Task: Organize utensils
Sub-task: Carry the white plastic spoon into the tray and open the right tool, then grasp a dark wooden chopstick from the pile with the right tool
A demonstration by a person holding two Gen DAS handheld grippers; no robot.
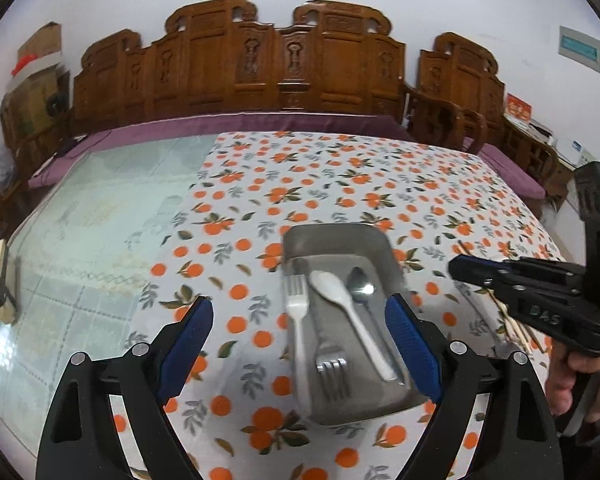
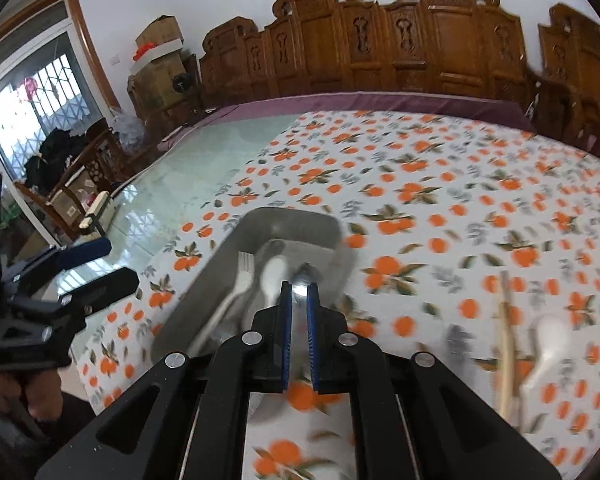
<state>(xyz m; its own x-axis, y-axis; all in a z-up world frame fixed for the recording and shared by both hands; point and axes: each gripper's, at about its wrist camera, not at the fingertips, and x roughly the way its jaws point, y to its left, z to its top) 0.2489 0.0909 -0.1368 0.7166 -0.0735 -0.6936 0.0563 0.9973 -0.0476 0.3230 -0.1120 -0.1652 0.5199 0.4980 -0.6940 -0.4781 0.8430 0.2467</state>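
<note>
- Utensils lie in the grey tray (image 1: 332, 240) on the orange-print cloth (image 1: 380, 176) of the tabletop: white fork (image 1: 297, 312), white spoon (image 1: 340, 296), metal spoon (image 1: 362, 282) and metal fork (image 1: 332, 368), long axes along the tray's length.
- Three heads point to the tray's far end; the metal fork's tines point at you.
- Your left gripper (image 1: 300, 344) has its jaws wide apart over the tray, holding nothing.
- Your right gripper (image 2: 299, 332) shows jaws nearly closed; whether they grip anything I cannot tell.
- Only your right view shows chopsticks (image 2: 506, 332) and another white spoon (image 2: 548, 340) on the cloth, blurred.
</note>
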